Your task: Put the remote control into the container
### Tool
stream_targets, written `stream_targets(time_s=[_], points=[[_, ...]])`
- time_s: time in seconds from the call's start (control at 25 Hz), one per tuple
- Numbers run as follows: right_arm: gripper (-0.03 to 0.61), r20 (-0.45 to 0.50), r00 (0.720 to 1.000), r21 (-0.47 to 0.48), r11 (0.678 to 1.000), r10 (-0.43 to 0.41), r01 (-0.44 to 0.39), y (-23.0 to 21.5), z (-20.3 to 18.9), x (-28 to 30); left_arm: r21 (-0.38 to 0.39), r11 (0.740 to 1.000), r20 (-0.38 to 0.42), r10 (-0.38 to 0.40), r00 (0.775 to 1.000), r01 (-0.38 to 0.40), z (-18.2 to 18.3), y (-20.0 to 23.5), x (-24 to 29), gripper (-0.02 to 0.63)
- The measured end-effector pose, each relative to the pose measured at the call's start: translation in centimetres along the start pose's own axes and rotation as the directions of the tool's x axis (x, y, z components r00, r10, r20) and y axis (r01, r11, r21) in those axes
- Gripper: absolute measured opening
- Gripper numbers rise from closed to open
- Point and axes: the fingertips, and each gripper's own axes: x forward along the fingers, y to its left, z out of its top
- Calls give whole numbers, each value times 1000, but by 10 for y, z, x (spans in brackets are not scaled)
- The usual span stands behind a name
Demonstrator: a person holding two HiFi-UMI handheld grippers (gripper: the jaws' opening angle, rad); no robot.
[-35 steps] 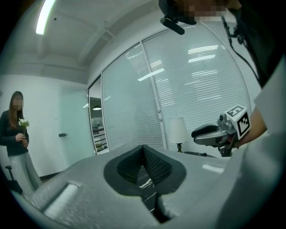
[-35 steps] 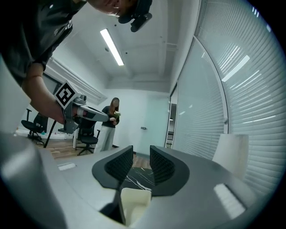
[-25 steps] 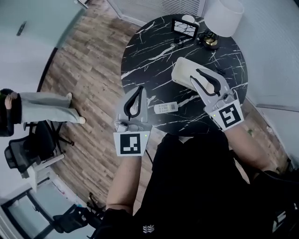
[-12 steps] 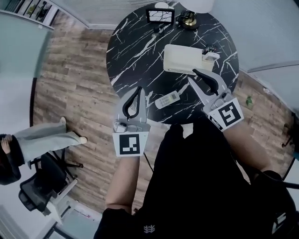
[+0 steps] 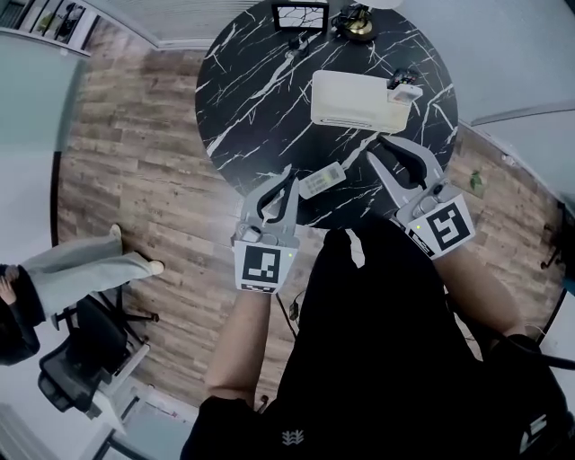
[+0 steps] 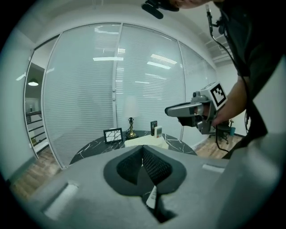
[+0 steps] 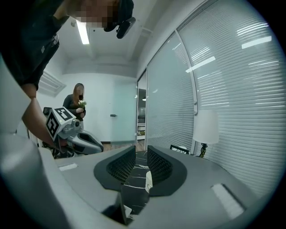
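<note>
Far left, a person [image 5: 81, 272] in grey trousers stands on the wooden floor [image 5: 135, 135], with a dark office chair [image 5: 76, 346] just below them. Moving across, here is the left tool [image 5: 287, 172], reaching over the near rim of the round black marble surface [image 5: 252, 99]. Its jaws are pressed together with nothing clamped between them, and the left gripper view confirms it, pad against pad. The tip sits just beside the left end of the remote control [image 5: 322, 181].

The remote lies flat on the surface near the front edge, slightly angled, between the two tools. It is well apart from the container and is held by neither tool.

Next, the right tool [image 5: 380, 148], pointing up and to the left over the surface. Its jaws stand partly apart, having just been closing a little, and the pads press on nothing. The right gripper view shows marble between them.

Beyond it the container [image 5: 346, 115], a cream rectangular tray, rests further back on the surface. A small white device [image 5: 403, 88] is at its right end. At the far rim stand a picture frame [image 5: 300, 15] and, to its right, a brass lamp base [image 5: 358, 24].
</note>
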Motion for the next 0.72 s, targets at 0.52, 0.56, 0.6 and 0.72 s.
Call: stream_targets(time_s=[0.52,0.56,0.6,0.72], points=[[84,-54,994,52,994,99,-96,38,-71,16,14,999,-150,-31,988,33,-92,-21,12,1],[84,-67,993,63,993,102,-98,38,-79,17,12,999,-157,-31,987,33,-98,-21,14,2],[84,-78,992,73,993,103,-98,37,-86,18,8,999,-159,-30,987,32,-104,-20,18,2],[84,-91,991,94,991,102,-93,37,-104,21,-7,999,-156,-34,987,33,-117,-19,29,2]])
